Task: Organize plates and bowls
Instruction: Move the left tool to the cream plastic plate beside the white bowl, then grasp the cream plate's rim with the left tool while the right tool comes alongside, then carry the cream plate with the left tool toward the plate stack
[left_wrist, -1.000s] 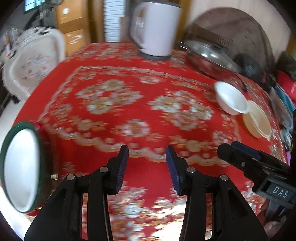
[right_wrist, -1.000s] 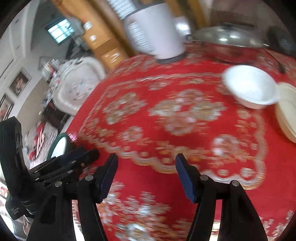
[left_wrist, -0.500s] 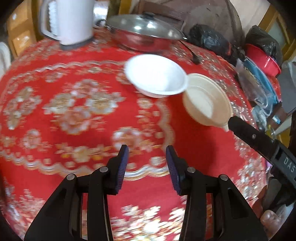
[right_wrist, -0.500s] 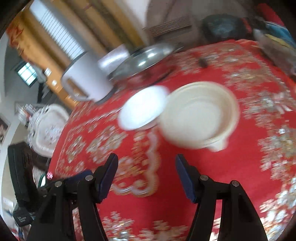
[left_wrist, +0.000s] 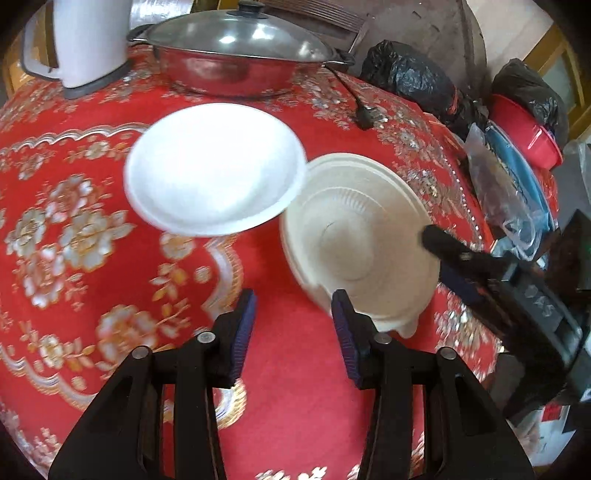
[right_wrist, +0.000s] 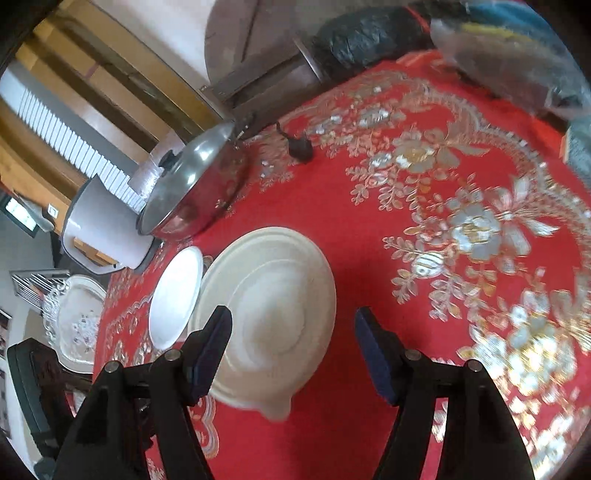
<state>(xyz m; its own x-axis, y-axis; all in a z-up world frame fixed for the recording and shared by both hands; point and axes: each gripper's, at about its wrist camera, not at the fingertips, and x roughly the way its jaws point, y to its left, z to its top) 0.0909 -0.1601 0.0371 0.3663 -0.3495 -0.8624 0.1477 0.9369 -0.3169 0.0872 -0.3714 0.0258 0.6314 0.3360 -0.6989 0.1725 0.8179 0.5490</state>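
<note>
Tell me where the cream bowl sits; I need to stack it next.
The cream bowl sits on the red tablecloth, right of the white bowl, rims meeting, nearer than the lidded pot.

Your white plastic kettle (left_wrist: 86, 40) is cut off at the frame top; white round bowl (left_wrist: 216, 168) edges blurred; the steel lidded wok (right_wrist: 192, 192) hides the bench behind it.

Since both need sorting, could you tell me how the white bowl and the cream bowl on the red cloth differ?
The white bowl is plain bright white with a smooth inside; the cream bowl is off-white with ridged rings inside. The cream bowl has a small tab sticking out from its rim; the white bowl shows none. The cream bowl sits nearer both grippers, the white bowl nearer the lidded pan. Both are round, empty, upright and rim to rim on the tablecloth.
</note>
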